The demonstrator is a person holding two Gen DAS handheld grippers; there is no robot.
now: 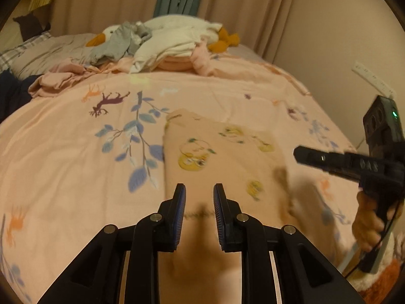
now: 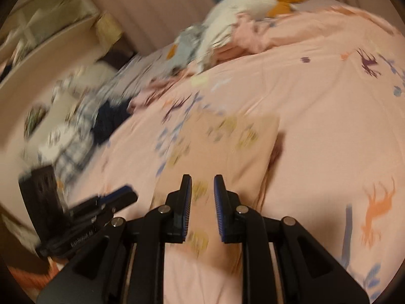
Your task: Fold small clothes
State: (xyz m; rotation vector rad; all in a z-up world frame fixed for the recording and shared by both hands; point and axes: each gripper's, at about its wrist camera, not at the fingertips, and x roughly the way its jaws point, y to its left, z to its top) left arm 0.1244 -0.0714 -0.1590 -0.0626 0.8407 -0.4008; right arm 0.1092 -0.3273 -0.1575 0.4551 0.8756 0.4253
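Peach-pink folded garment point(image 1: 222, 157) with yellow prints is lying flat on a pink animal-print bedsheet point(image 1: 76, 172). The left gripper point(image 1: 199, 193) and right gripper point(image 2: 202, 185) are hovering above it, jaws slightly apart, gripping nothing. Unfolded clothes point(image 1: 141, 48) are heaping at the far end.

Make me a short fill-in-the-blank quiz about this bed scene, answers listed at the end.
1. The peach garment with yellow prints lies on a ____ printed bedsheet.
2. The white plush goose has an ____ beak.
3. Between the left gripper fingers there is ____.
4. The clothes pile lies against the ____.

Answers: pink; orange; nothing; goose
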